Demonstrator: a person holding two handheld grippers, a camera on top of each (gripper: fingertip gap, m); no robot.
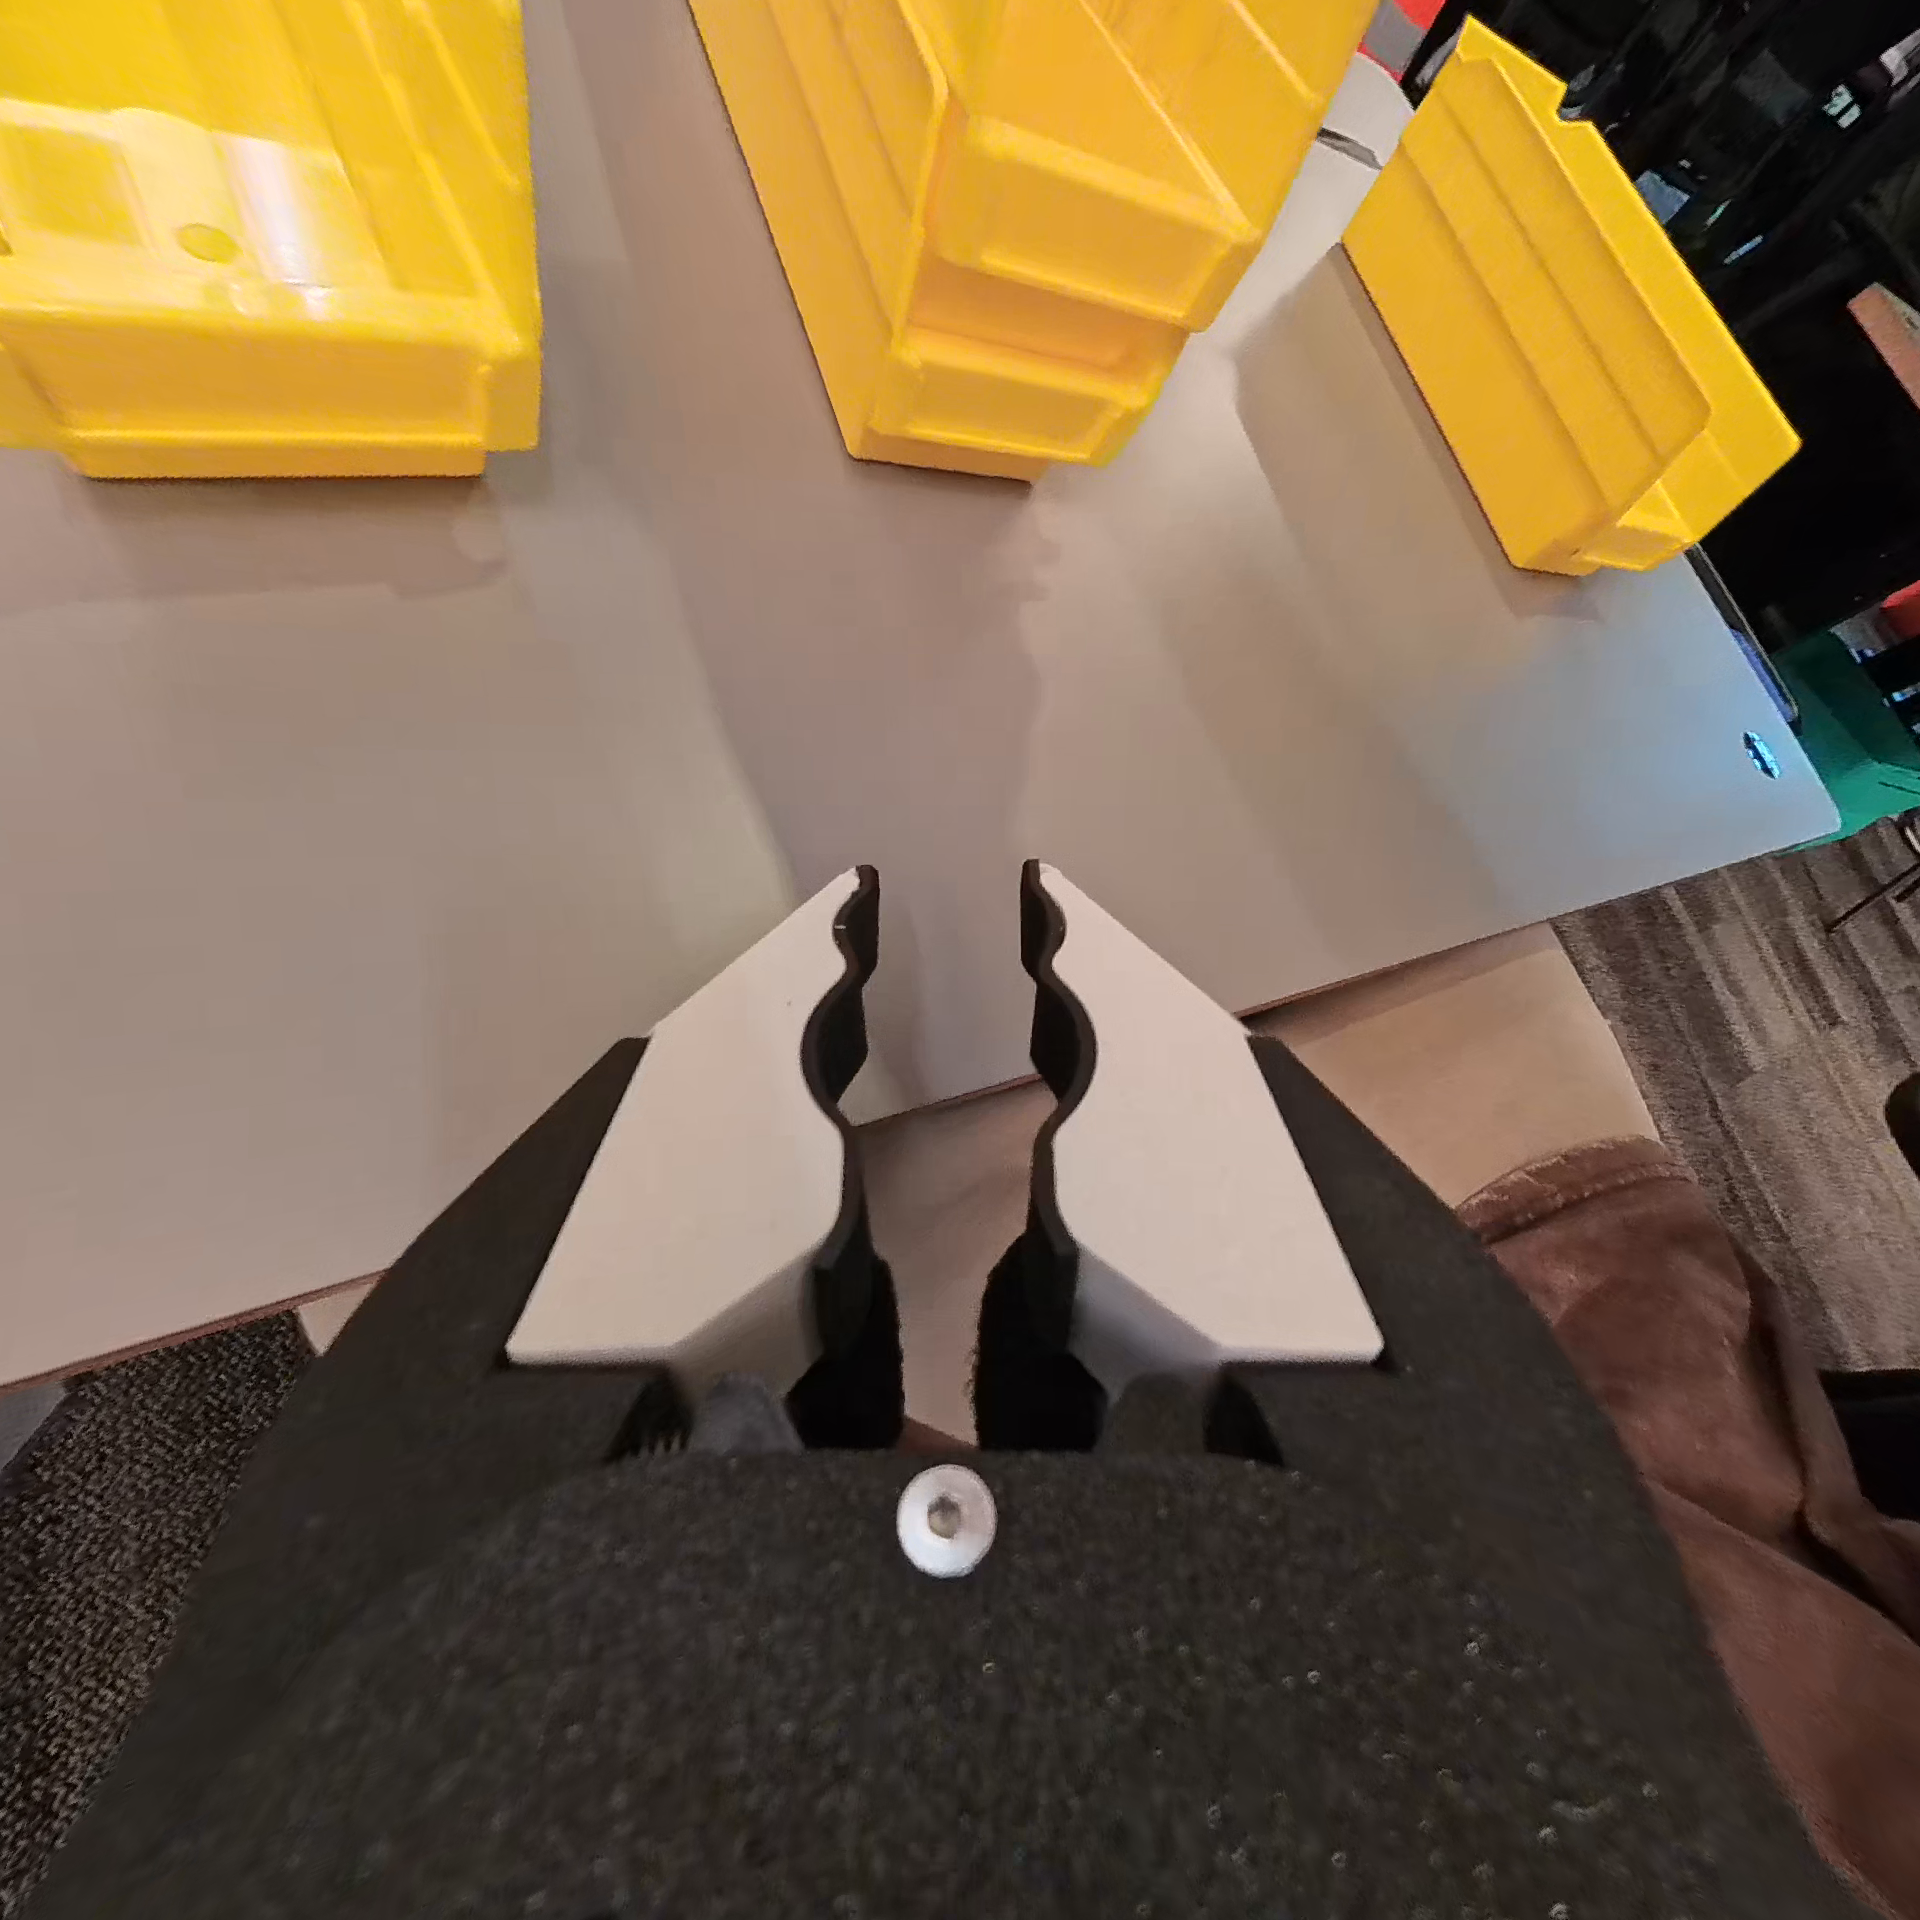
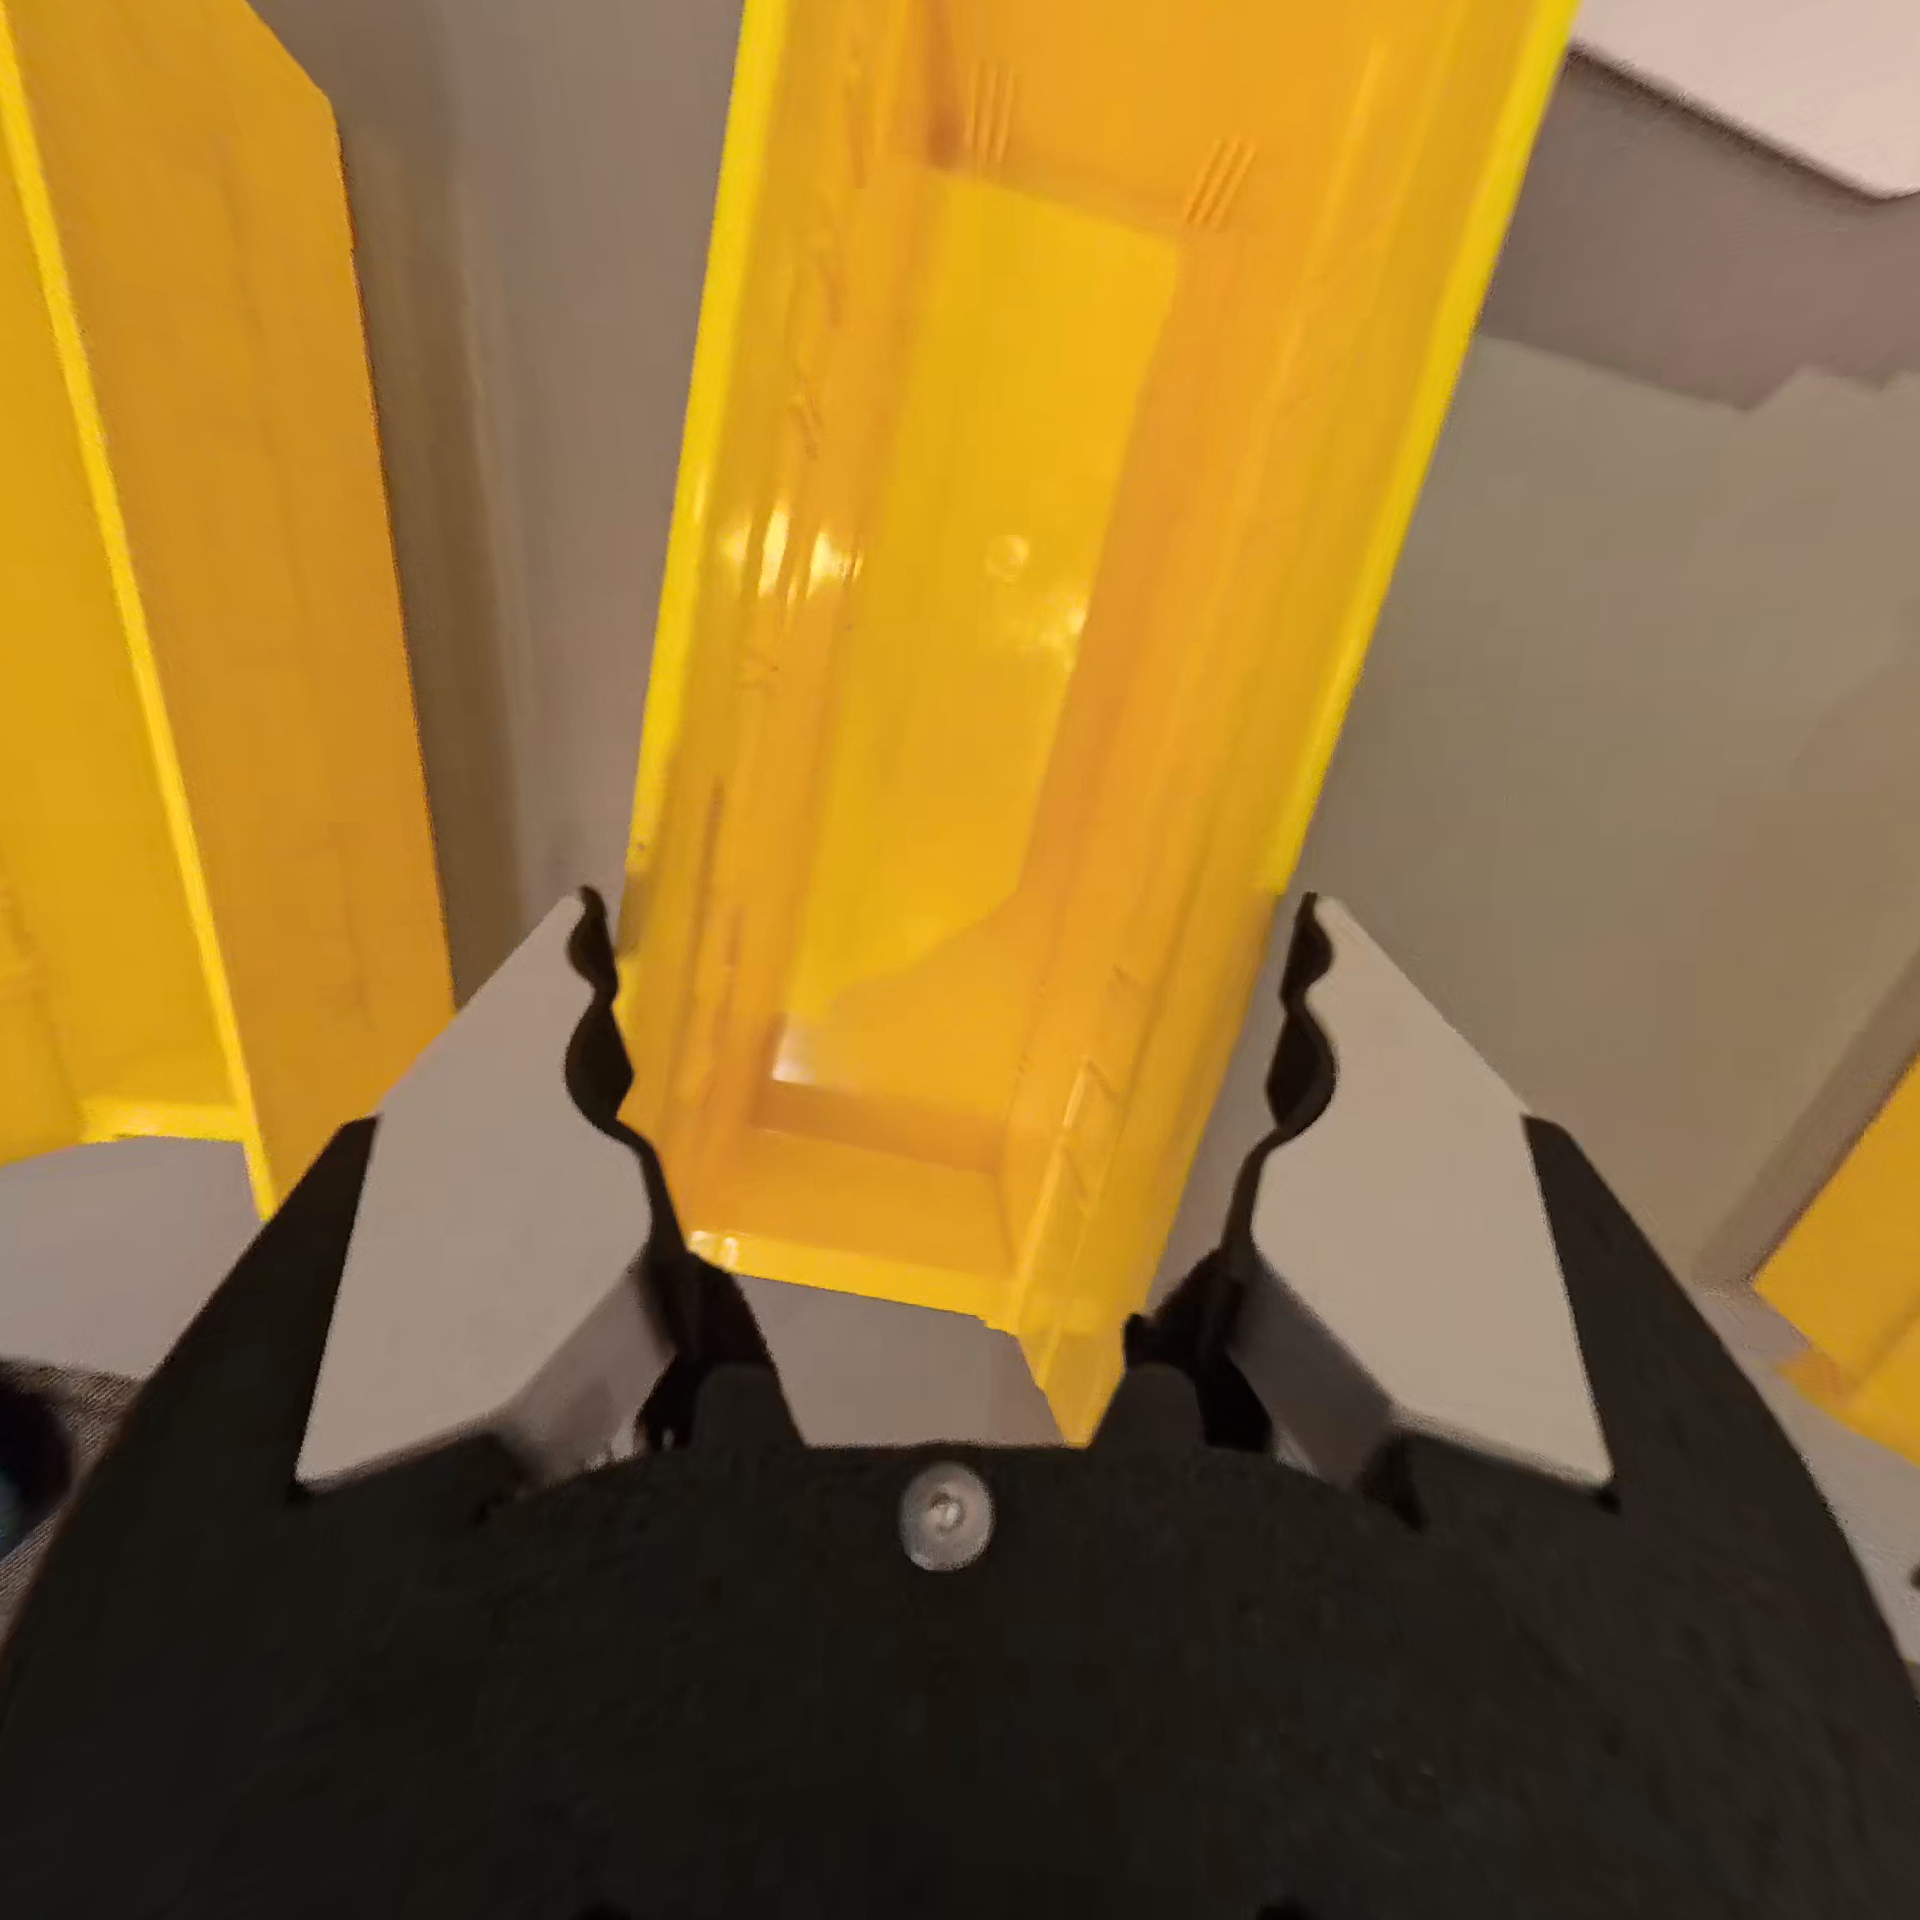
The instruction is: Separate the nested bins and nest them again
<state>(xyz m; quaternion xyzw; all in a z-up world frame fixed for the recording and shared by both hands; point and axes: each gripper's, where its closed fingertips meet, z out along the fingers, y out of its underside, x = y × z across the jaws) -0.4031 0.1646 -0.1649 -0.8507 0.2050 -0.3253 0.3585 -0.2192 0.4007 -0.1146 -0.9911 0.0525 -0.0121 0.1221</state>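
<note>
Straddling the near end of a yellow bin (image 2: 935, 727), my right gripper (image 2: 945, 914) is standing wide open, gripping nothing. I am hovering my left gripper (image 1: 951, 883) narrowly parted and empty over the grey table (image 1: 416, 779), nested bins (image 1: 1029, 260) lying farther off.

Grey table (image 1: 416, 779) with yellow bins: one left (image 1: 260, 270), nested stack centre (image 1: 1029, 260), one right (image 1: 1558, 343)

On the bench (image 1: 520, 779) in the left wrist view, a stack of nested bins (image 1: 1039, 260) lies at 12 o'clock. One bin (image 1: 260, 291) lies at 10 o'clock. Another bin (image 1: 1558, 343) lies at 2 o'clock, near the edge.
</note>
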